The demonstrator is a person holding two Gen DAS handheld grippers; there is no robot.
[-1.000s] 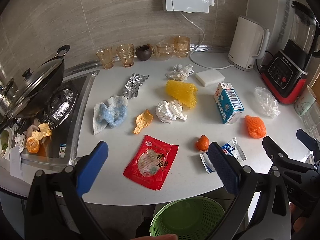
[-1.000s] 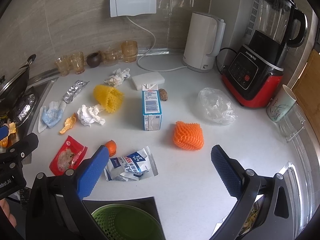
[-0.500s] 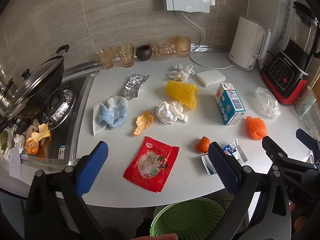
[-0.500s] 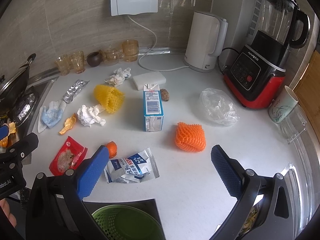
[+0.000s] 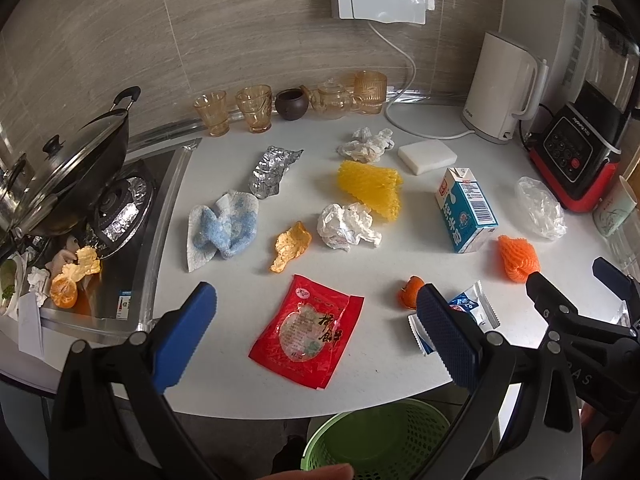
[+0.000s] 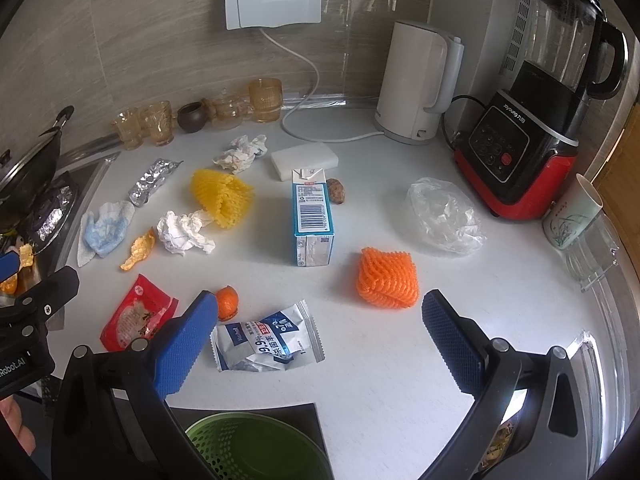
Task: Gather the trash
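Two grippers, both with jaws spread wide and nothing between them, hang over the near edge of the white countertop (image 5: 400,264), and over the last second very little has changed: each camera has crept slightly forward and down, so the litter sits a touch larger in view, but no piece of trash has been touched. The left gripper (image 5: 316,332) now frames the red snack wrapper (image 5: 307,335), lying flat just ahead of its blue pads. The right gripper (image 6: 320,332) brackets the blue-and-white wet-wipe packet (image 6: 267,338), with a small orange peel (image 6: 227,301) just beside its left pad. Further back the rest waits: milk carton (image 6: 314,216) upright, orange foam net (image 6: 387,278), yellow foam net (image 6: 222,196), crumpled white paper (image 6: 182,232), a second paper wad (image 6: 240,152), foil scrap (image 6: 152,182), blue-and-white cloth wad (image 6: 104,230), a peel scrap (image 6: 138,250) and a clear plastic bag (image 6: 444,216). The green basket (image 6: 256,446) sits below the counter edge, right under both tools, and looks empty from what shows of it. Judging by that slow drift, this reads as the opening approach: collection hasn't started, and the nearest pickups are the wrapper on the left and the packet on the right. Both lie flat, so the pads will likely need to pinch an edge or a raised crease.
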